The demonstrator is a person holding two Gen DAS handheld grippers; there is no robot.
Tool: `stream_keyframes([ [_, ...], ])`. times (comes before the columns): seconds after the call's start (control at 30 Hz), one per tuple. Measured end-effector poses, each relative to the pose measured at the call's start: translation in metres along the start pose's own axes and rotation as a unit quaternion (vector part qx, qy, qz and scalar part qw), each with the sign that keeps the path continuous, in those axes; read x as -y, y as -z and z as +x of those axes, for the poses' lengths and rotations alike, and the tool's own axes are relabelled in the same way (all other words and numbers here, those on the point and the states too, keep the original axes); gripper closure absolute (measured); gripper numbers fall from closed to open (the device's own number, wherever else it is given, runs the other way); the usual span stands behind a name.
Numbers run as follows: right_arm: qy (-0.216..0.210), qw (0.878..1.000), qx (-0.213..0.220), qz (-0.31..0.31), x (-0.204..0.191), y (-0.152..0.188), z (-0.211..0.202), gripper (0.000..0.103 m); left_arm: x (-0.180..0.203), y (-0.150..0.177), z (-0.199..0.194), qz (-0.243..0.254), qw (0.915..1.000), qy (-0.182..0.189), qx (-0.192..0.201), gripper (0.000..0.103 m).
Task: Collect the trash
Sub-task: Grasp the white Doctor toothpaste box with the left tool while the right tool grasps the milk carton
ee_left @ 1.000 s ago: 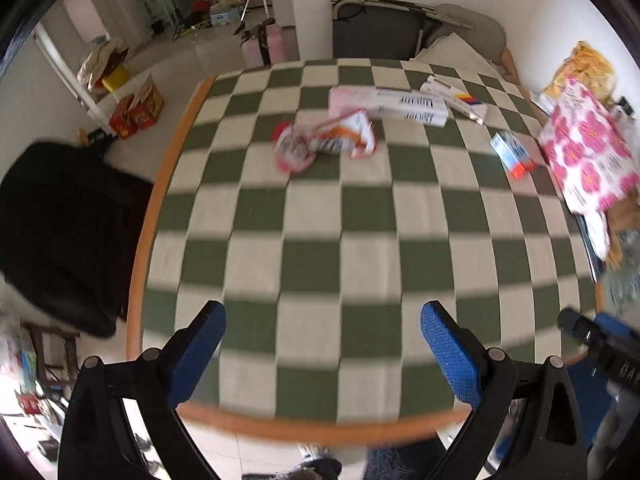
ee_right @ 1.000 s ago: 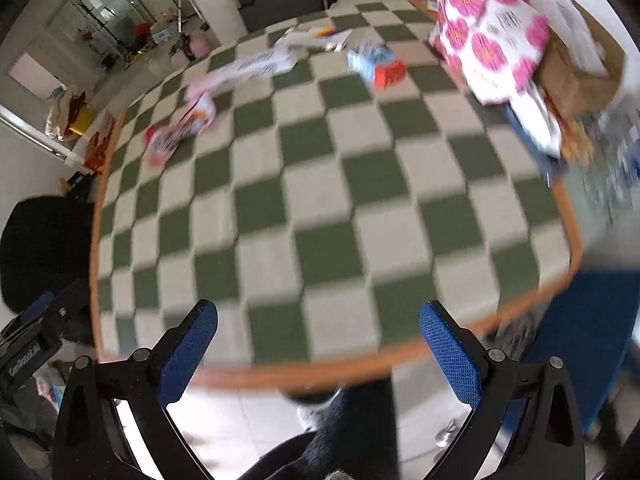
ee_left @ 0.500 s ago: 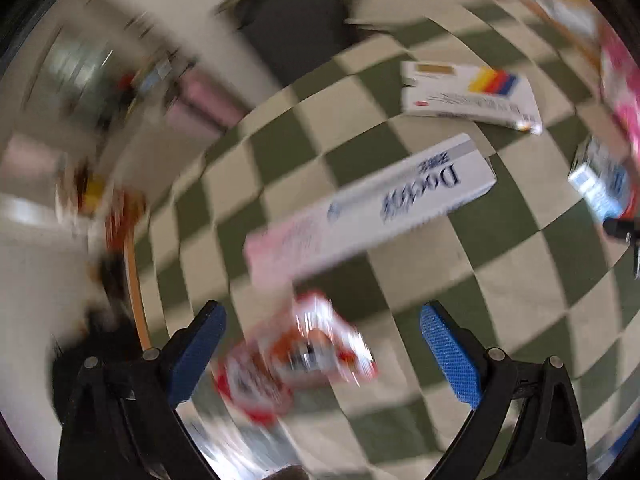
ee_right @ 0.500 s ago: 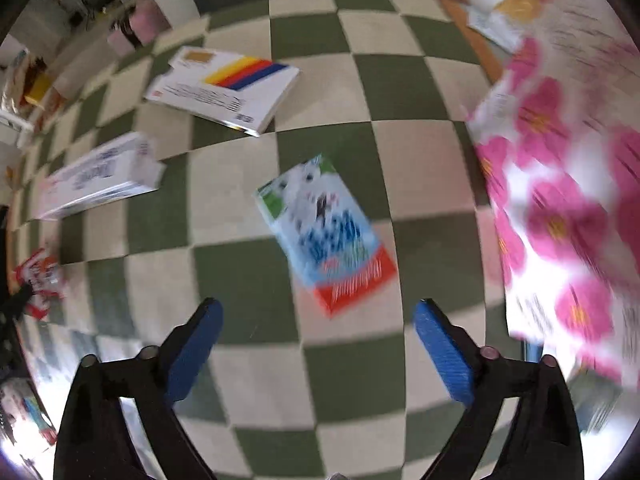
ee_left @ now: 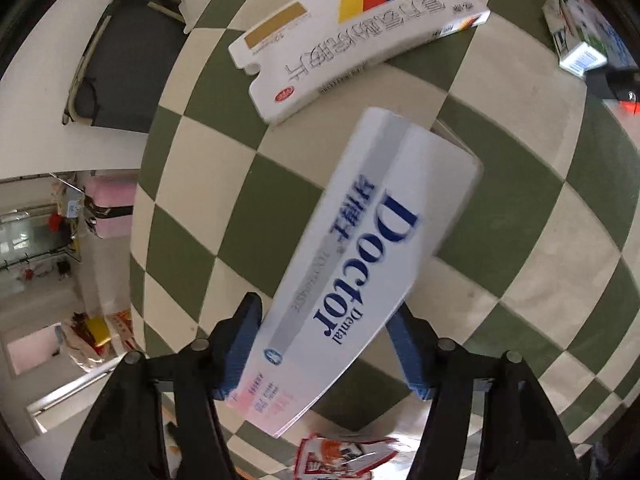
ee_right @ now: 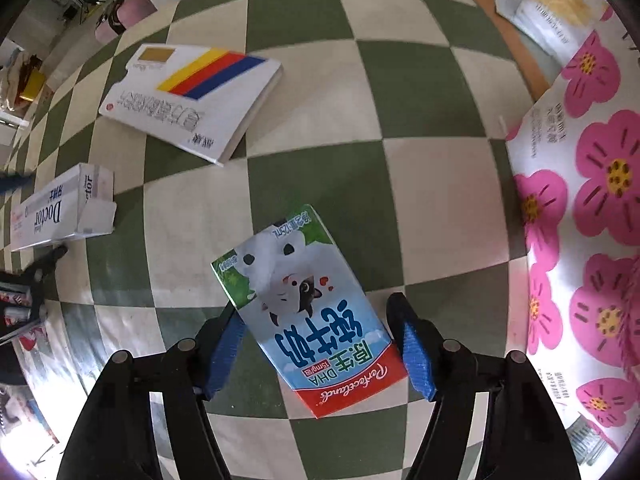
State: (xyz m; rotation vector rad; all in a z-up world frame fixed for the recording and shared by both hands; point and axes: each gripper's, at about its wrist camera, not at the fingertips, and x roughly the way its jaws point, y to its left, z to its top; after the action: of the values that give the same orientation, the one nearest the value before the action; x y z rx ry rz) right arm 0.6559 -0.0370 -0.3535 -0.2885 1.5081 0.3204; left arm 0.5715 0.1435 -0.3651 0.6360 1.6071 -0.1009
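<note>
A long white "Doctor Dental" toothpaste box [ee_left: 360, 260] lies askew on the checked tablecloth [ee_left: 520, 208]. My left gripper [ee_left: 324, 344] points down over its near end. The jaws are closing, both blue pads [ee_left: 240, 344] meet the box's sides, and the box is blurred. The box [ee_right: 52, 212] also shows at the left of the right wrist view. A blue, white and red milk carton [ee_right: 304, 304] lies flat between the fingers of my right gripper [ee_right: 316, 344]. Those jaws are closing too, with a gap still visible at the right pad [ee_right: 412, 356].
A flat white medicine box [ee_left: 352, 40] with yellow, red and blue stripes lies just beyond the toothpaste box. A crumpled red snack wrapper [ee_left: 340, 456] sits under the left gripper. A pink-flowered bag [ee_right: 580, 220] fills the right side. A dark chair [ee_left: 120, 60] stands past the table's edge.
Both grippers moved from the table's near edge out over the trash and sank toward it. The left one rolled. Both pairs of jaws narrowed around the toothpaste box and the milk carton.
</note>
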Motion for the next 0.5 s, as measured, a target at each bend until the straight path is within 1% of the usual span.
stream_keyframes([
  [0.07,-0.003,1.0,0.001,0.004,0.002,0.003,-0.002,0.033,0.003,-0.005,-0.005,-0.021,0.9997,0.013,-0.004,0.045],
  [0.13,-0.006,1.0,0.002,0.009,0.008,0.01,-0.006,0.033,0.003,-0.005,-0.011,-0.077,0.9962,0.038,-0.013,0.046],
  [0.17,-0.008,1.0,0.002,0.012,0.01,0.014,-0.007,0.033,0.001,-0.003,-0.014,-0.117,0.9912,0.057,-0.022,0.046],
  [0.2,-0.01,1.0,0.001,0.018,0.014,0.02,-0.008,0.033,0.0,0.001,-0.018,-0.167,0.9813,0.09,-0.031,0.046],
  [0.23,-0.012,1.0,0.001,0.022,0.017,0.026,-0.009,0.033,-0.001,0.005,-0.02,-0.201,0.9721,0.116,-0.037,0.046],
  [0.27,-0.015,0.999,-0.002,0.032,0.022,0.033,-0.008,0.033,-0.001,0.01,-0.022,-0.239,0.9594,0.143,-0.045,0.046],
  [0.33,-0.025,0.998,-0.011,0.053,0.031,0.044,-0.006,0.033,0.002,0.024,-0.025,-0.31,0.9292,0.193,-0.061,0.046],
  [0.37,-0.033,0.997,-0.018,0.066,0.036,0.052,-0.004,0.033,0.005,0.033,-0.026,-0.346,0.9084,0.225,-0.067,0.046],
  [0.4,-0.039,0.996,-0.024,0.078,0.04,0.058,-0.002,0.034,0.007,0.041,-0.026,-0.376,0.89,0.248,-0.071,0.046],
  [0.43,-0.048,0.994,-0.032,0.092,0.045,0.066,0.0,0.034,0.01,0.047,-0.026,-0.401,0.8738,0.266,-0.072,0.047],
  [0.47,-0.054,0.993,-0.037,0.1,0.048,0.072,0.002,0.034,0.014,0.053,-0.026,-0.419,0.8618,0.277,-0.071,0.047],
  [0.5,-0.058,0.992,-0.041,0.106,0.05,0.077,0.003,0.034,0.02,0.057,-0.027,-0.431,0.8552,0.28,-0.068,0.047],
])
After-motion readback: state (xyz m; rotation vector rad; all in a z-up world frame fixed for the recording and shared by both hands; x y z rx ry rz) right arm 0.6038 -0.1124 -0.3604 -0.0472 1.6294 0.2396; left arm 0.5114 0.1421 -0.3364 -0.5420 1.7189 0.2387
